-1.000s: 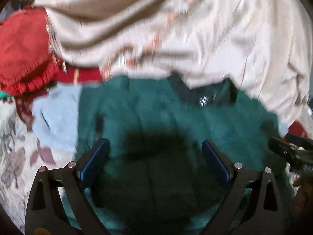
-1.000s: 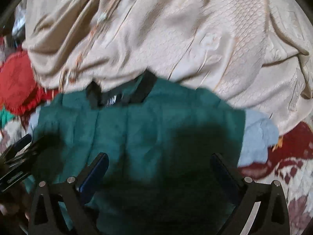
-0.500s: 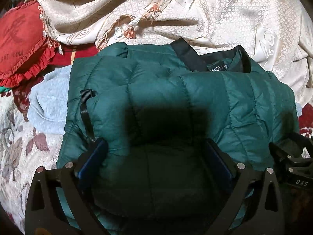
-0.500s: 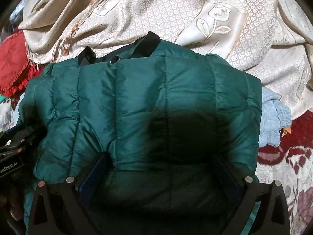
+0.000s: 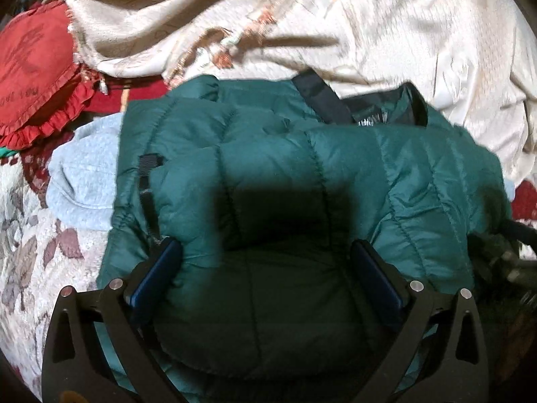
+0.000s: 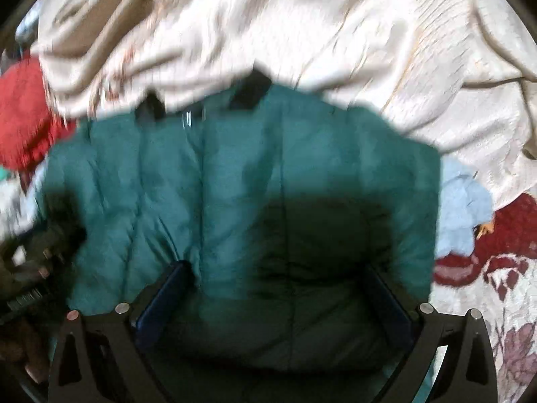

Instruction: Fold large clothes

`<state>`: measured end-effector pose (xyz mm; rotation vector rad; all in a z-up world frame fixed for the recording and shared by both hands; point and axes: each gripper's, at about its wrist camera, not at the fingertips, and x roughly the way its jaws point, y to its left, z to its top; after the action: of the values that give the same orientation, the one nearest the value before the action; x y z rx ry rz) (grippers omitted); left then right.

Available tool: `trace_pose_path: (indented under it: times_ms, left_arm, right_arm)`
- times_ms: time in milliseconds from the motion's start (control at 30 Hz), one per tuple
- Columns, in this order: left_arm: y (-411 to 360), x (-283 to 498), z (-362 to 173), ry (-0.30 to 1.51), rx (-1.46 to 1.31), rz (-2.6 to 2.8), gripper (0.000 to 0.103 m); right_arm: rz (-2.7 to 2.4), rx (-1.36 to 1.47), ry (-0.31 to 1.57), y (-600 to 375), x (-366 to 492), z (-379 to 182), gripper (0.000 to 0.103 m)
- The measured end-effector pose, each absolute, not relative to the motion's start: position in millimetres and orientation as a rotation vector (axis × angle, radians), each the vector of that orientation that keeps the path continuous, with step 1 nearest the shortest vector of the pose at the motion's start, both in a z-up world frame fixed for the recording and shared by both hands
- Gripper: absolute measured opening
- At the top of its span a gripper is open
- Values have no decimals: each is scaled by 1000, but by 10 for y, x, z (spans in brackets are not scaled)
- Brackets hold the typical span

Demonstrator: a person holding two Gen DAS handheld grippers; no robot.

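From my left wrist camera, my left gripper [image 5: 266, 268] is spread wide, its blue pads apart at about 7 and 5 o'clock, nothing pinched between them. The green puffer jacket [image 5: 302, 181] fills the middle of the view and runs straight out ahead of me toward 12 o'clock, where its dark collar [image 5: 322, 100] sits against the cream bedspread [image 5: 386, 33]. The puffy near hem bulges up between my fingers; whether the pads touch it I cannot tell. The jacket's long axis, as it lies folded, looks to run from 6 to 12, with its width from 9 to 3. A pale blue garment [image 5: 84, 171] pokes out from under it at 9 o'clock, and a red frilled cushion [image 5: 37, 74] lies at 10. At 3 to 4 o'clock I see the dark frame of my other tool, just beside the jacket's edge.

From my right wrist camera, which is blurred, my right gripper [image 6: 277, 288] is likewise spread open and holds nothing. The jacket [image 6: 235, 184] again lies dead ahead, collar [image 6: 250, 89] at 12 o'clock, the blue garment [image 6: 463, 208] showing at 3. My left tool is a dark smear at 8 to 9 o'clock.

I judge both claws equally near the hem, so the coming move turns on lifting it toward the collar.
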<state>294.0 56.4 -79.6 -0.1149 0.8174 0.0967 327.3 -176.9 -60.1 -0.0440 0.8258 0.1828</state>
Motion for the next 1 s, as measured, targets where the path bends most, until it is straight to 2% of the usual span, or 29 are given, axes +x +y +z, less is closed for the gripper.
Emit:
trace_pose_path:
  times_ms: [67,200,367,600,733,833,1000]
  left_arm:
    - [574,2926,-760,801,-126,101,102]
    - [564,2972,-833,835,-116,97,102]
    - [602,2908,-779,828,-132,76,102]
    - [807,2338,-645,807,-97,70,102]
    - [962,1952,-707,821,-86,63,102]
    - [1089,1666,-900,900,-145,74,102]
    - [1072,1268,-1066,949,-142,88,102]
  right_arm:
    - [189,-48,785,-1773,3282,-529,103]
    - [201,-84,919,-1751,3466,-893,103]
    - [208,-47,887,-1811,3368,-699,103]
    - [233,0,887,-2080,2735,-462,103]
    - [239,-51,957,-2220,2297,-646,103]
    - [273,-32,1053,-2284,2043,-893,103]
    - [287,-50,1024,-2398,1605,-926,103]
